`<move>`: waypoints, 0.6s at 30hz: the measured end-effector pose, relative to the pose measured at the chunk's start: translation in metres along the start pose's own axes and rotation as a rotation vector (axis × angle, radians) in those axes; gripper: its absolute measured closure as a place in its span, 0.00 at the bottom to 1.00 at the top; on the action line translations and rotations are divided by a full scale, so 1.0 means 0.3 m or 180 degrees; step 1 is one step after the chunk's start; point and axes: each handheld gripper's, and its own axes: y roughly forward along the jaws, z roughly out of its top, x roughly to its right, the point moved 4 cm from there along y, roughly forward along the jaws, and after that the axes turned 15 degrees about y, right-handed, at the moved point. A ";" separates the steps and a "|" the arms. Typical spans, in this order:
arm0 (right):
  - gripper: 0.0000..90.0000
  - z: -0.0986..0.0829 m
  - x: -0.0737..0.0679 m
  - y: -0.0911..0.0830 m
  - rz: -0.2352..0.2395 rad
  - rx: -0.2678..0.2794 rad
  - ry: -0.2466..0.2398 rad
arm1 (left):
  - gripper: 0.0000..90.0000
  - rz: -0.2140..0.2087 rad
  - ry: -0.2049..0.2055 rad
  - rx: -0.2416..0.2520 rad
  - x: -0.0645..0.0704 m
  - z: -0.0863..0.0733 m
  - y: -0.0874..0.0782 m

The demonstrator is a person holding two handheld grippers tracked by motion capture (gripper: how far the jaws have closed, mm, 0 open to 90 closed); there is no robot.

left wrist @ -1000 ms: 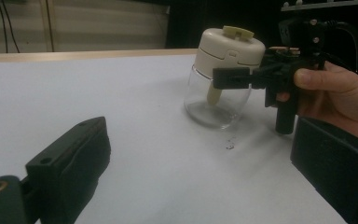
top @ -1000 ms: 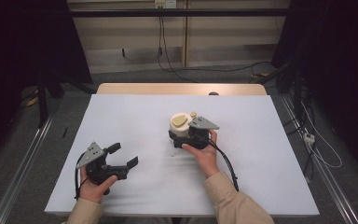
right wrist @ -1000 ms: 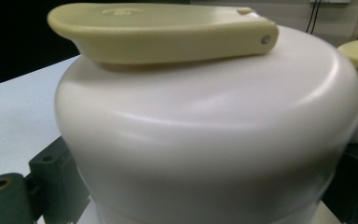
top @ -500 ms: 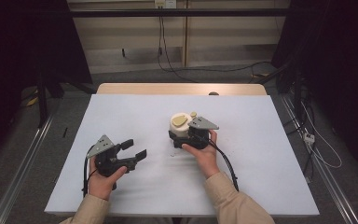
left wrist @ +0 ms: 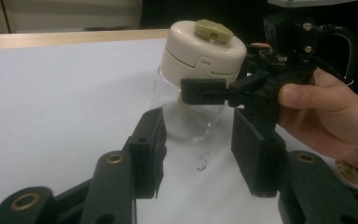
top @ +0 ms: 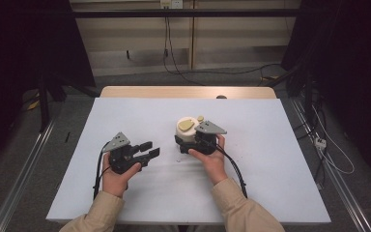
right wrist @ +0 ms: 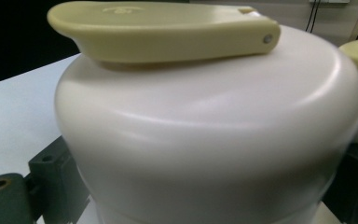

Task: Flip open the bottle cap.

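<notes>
A clear glass jar [top: 187,129] with a cream lid and an olive flip tab stands mid-table. My right gripper [top: 186,139] is shut on the jar just under the lid, held from the near right. In the right gripper view the lid [right wrist: 205,140] and tab [right wrist: 158,32] loom close, with a black finger [right wrist: 51,179] at each side. My left gripper [top: 150,148] is open to the jar's left, pointing at it. In the left gripper view the jar [left wrist: 200,46] stands just beyond the open left gripper [left wrist: 200,135], and the right gripper [left wrist: 205,91] clamps the glass.
The white tabletop [top: 125,116] has bare room all round the jar. A wooden strip [top: 188,92] runs along the far edge. Small dark specks [left wrist: 201,163] lie on the table before the jar. Cables [top: 328,154] trail on the floor at the right.
My left gripper has moved right and slightly forward, closing in on the jar, still open. The right gripper and jar have stayed put.
</notes>
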 end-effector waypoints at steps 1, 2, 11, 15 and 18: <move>0.07 0.000 0.000 0.000 0.0000 0.0000 -0.0001 | 0.63 -0.0019 -0.0008 -0.0004 0.000 0.002 0.008; 0.07 0.000 0.000 0.000 0.0000 0.0000 -0.0001 | 0.65 -0.0018 -0.0006 -0.0022 0.000 0.004 0.015; 0.07 0.000 0.000 0.000 -0.0001 -0.0001 -0.0005 | 0.79 -0.0038 -0.0008 -0.0113 0.000 0.028 0.075; 0.07 0.000 0.000 0.000 -0.0002 -0.0002 -0.0007 | 0.84 -0.0047 0.0005 -0.0139 0.002 0.038 0.092; 0.07 0.000 0.000 0.000 -0.0003 -0.0002 -0.0006 | 0.86 -0.0050 0.0007 -0.0149 -0.001 0.047 0.100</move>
